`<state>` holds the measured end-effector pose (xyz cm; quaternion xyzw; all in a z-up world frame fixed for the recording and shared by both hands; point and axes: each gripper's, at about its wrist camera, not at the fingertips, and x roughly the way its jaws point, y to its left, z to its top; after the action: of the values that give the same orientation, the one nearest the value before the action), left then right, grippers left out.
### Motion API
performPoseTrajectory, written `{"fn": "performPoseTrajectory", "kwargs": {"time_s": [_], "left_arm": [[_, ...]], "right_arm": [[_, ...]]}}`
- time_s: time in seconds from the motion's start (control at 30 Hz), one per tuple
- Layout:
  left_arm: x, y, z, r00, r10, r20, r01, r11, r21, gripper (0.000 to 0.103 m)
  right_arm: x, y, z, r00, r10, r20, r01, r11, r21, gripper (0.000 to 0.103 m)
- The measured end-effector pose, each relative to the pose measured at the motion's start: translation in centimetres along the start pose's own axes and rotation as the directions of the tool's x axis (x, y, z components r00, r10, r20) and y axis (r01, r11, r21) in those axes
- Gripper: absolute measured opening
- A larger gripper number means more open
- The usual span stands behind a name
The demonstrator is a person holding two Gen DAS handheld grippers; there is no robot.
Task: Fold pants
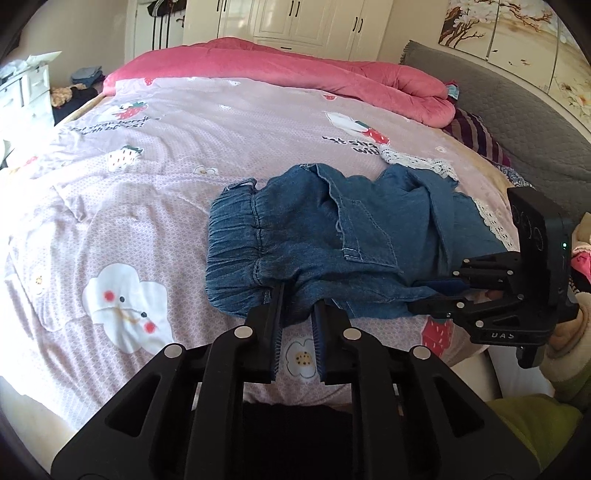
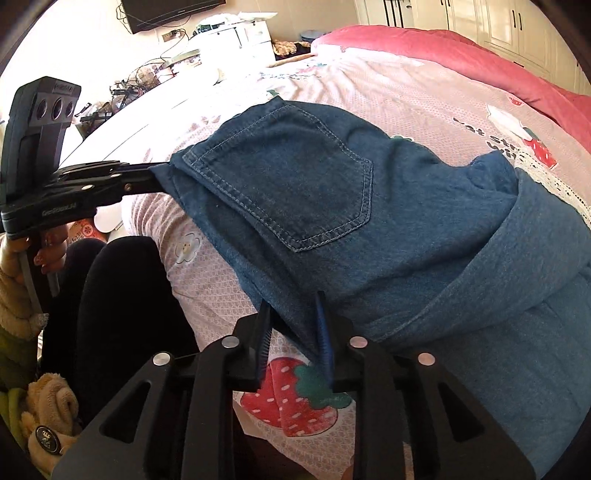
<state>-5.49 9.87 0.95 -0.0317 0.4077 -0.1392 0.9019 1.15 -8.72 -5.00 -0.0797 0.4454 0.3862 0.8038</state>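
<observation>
Left gripper (image 1: 297, 299): nearest the lens in the left wrist view, its two fingers reach into the near edge of the pants just below the gathered waistband; a gap shows between the pads, and whether they pinch cloth cannot be told.

Right gripper (image 2: 293, 306): fingers straddle the near hem of the denim with fabric running between them, though a firm clamp cannot be confirmed; from the left wrist view it comes in from the side at the pants' near right edge (image 1: 439, 291).

Pants (image 1: 332, 243): one pair, blue denim, lying on the near side of the bed, elastic waistband to the left, legs bunched toward the right with white lace trim (image 1: 417, 160) at the cuffs; a back pocket (image 2: 295, 184) faces up.

Handling: likely light, soft and limp, prone to sagging and creasing; the stitched waistband and hems look the surest places to take hold.

Bedspread (image 1: 147, 206): one, pink with strawberry and cloud prints.

Quilt (image 1: 277, 70): one, rose-coloured, heaped along the far side of the bed.

Wardrobe (image 1: 295, 22): cream doors behind the bed.
</observation>
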Motion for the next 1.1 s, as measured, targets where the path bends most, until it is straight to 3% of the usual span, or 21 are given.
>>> {"fn": "performPoseTrajectory", "kwargs": {"time_s": [0.27,0.37,0.4,0.43,0.47,0.5,0.67,0.83,0.9,0.97,1.1], "left_arm": [[1.1,0.0,-0.1,1.0,-0.016,-0.022,0.015,1.0,-0.01,0.014],[1.2,-0.1,-0.2,0.999,-0.028,-0.027,0.028,1.0,-0.014,0.025],[1.1,-0.3,-0.2,0.999,-0.026,-0.028,0.026,1.0,-0.005,0.034],[0.8,-0.5,-0.3,0.999,-0.015,-0.029,0.015,1.0,0.005,0.057],[0.6,-0.5,-0.4,1.0,0.004,-0.025,-0.003,1.0,0.01,0.07],[0.1,-0.6,-0.5,1.0,0.028,-0.009,-0.028,0.999,0.017,0.074],[-2.2,-0.2,0.2,0.998,0.033,0.045,-0.032,0.999,-0.013,0.074],[-2.6,-1.5,1.9,0.997,0.038,0.074,-0.037,0.999,-0.011,0.074],[-2.0,-2.4,2.6,0.997,0.017,0.072,-0.016,1.0,-0.014,0.074],[-0.7,-3.7,2.9,0.998,-0.008,0.058,0.009,1.0,-0.021,0.068],[2.2,-5.7,3.2,0.998,-0.062,0.017,0.062,0.997,-0.036,0.046]], "right_arm": [[-0.7,0.4,0.0,0.999,0.045,-0.002,-0.045,0.999,0.015,0.044],[-2.2,0.3,0.1,0.998,0.056,0.026,-0.057,0.998,0.027,0.047],[-2.8,0.2,0.2,0.997,0.058,0.044,-0.06,0.998,0.034,0.048],[-3.3,0.1,0.3,0.997,0.057,0.058,-0.06,0.997,0.039,0.049],[-4.0,-0.1,0.4,0.996,0.053,0.078,-0.057,0.997,0.045,0.05],[-4.3,-0.2,0.5,0.995,0.05,0.09,-0.055,0.997,0.048,0.05],[-4.1,-1.2,1.0,0.995,0.021,0.099,-0.029,0.996,0.082,0.05],[-1.1,-2.1,-0.3,1.0,-0.028,-0.014,0.029,0.994,0.107,0.05],[-0.7,-2.3,-1.0,1.0,-0.024,-0.007,0.025,0.993,0.119,0.05],[-0.7,-2.3,-1.3,1.0,-0.023,0.008,0.022,0.993,0.115,0.05],[-2.8,-3.2,-1.6,0.999,0.025,0.036,-0.03,0.99,0.136,0.05]]}}
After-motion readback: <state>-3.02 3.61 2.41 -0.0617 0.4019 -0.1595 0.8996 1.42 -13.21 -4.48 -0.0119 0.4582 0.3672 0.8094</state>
